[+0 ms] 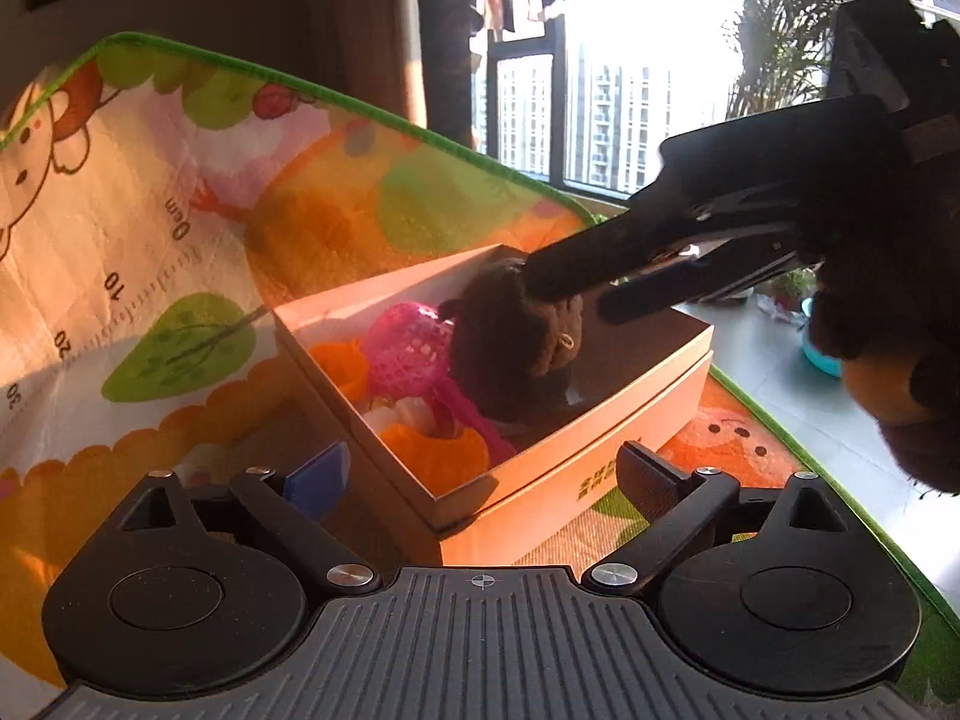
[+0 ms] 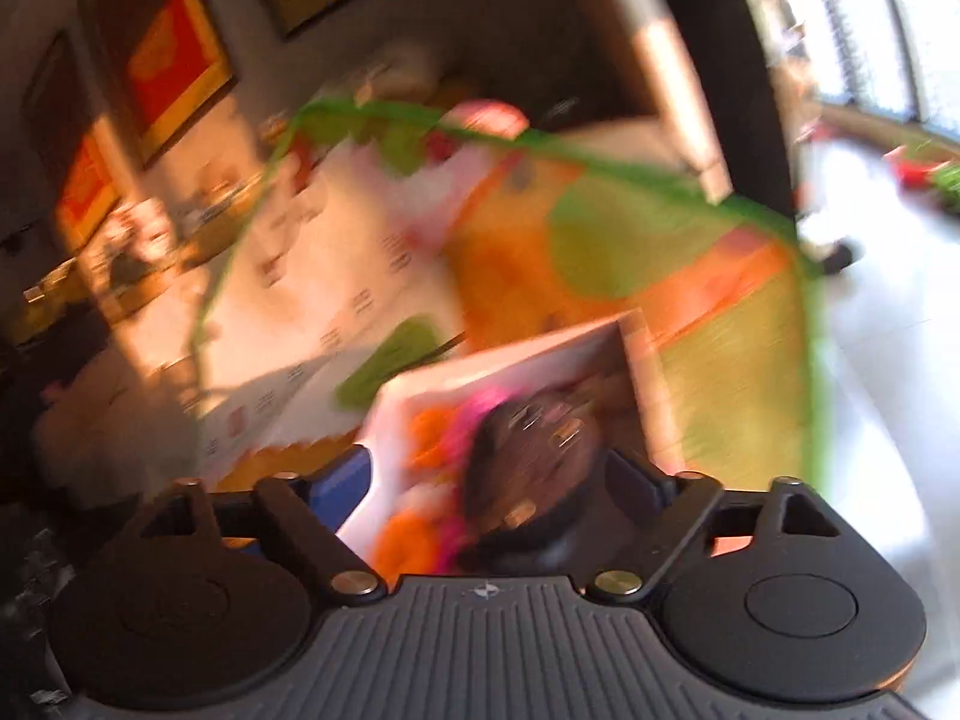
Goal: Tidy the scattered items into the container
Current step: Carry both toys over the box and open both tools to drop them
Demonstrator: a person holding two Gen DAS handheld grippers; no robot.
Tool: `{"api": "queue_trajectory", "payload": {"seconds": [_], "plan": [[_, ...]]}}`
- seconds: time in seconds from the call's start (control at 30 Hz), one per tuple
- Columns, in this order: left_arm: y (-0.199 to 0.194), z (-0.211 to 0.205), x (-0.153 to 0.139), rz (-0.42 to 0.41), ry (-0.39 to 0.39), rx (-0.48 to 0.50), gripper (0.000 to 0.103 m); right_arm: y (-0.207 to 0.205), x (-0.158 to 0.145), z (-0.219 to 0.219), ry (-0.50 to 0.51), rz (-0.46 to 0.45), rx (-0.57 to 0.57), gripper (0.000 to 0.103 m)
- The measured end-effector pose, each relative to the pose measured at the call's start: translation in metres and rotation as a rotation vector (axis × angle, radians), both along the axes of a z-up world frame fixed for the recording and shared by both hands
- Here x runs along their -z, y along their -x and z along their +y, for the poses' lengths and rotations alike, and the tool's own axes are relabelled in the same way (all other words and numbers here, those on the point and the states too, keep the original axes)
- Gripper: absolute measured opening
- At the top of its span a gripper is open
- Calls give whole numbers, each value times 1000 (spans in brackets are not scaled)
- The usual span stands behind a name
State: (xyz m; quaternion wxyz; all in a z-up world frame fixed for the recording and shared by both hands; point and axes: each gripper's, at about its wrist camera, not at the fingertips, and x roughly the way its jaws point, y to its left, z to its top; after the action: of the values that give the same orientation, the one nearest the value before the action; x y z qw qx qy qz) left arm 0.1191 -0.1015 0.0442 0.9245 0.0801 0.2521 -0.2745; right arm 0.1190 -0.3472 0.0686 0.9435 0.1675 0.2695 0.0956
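Note:
A white cardboard box (image 1: 384, 294) sits on the play mat. Inside it lie a pink mesh scoop (image 1: 408, 348), orange pieces (image 1: 438, 450), white pieces (image 1: 402, 414) and a brown plush toy (image 1: 498, 348). My left gripper (image 1: 483, 477) is open, its fingers either side of the box's near corner, touching nothing. My right gripper (image 1: 570, 297) reaches in from the right over the plush toy. In the blurred right wrist view the plush toy (image 2: 528, 456) lies in the box (image 2: 420, 384) between the wide fingers of the right gripper (image 2: 489, 471), and the blue left pad (image 2: 348, 480) stands apart from it.
The colourful play mat (image 1: 180, 192) has a green border and printed ruler marks. Pale tiled floor (image 1: 798, 372) lies beyond its right edge. A hand in a dark fuzzy sleeve (image 1: 882, 324) holds the right gripper. Window, plants and pots stand behind.

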Motion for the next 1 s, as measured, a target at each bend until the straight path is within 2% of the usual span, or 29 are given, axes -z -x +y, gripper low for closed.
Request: {"api": "queue_trajectory", "payload": {"seconds": [0.1,0.23,0.27,0.3,0.33,0.4,0.53,0.77,0.87,1.0], "plan": [[1,1,3,21,18,4,99,-5,6,-23,-48,33,79,89],[2,-3,7,39,32,22,99,-23,34,-27,-145,130,59,89],[2,-4,8,43,35,25,99,-25,41,-25,-192,151,33,92],[2,-5,9,45,36,25,100,-22,43,-20,-201,138,42,99],[2,-6,9,43,37,26,100,-20,42,-13,-192,132,45,103],[1,-3,9,43,42,29,100,-20,39,1,-173,127,42,103],[-6,14,10,36,45,-11,100,-30,41,28,-219,145,-15,103],[-27,71,9,33,89,-103,100,-52,42,82,-164,124,-43,103],[-35,83,9,14,75,-116,100,-57,41,93,-124,112,-28,103],[-36,89,10,9,100,-111,100,-58,42,90,-112,110,-10,103]]}}
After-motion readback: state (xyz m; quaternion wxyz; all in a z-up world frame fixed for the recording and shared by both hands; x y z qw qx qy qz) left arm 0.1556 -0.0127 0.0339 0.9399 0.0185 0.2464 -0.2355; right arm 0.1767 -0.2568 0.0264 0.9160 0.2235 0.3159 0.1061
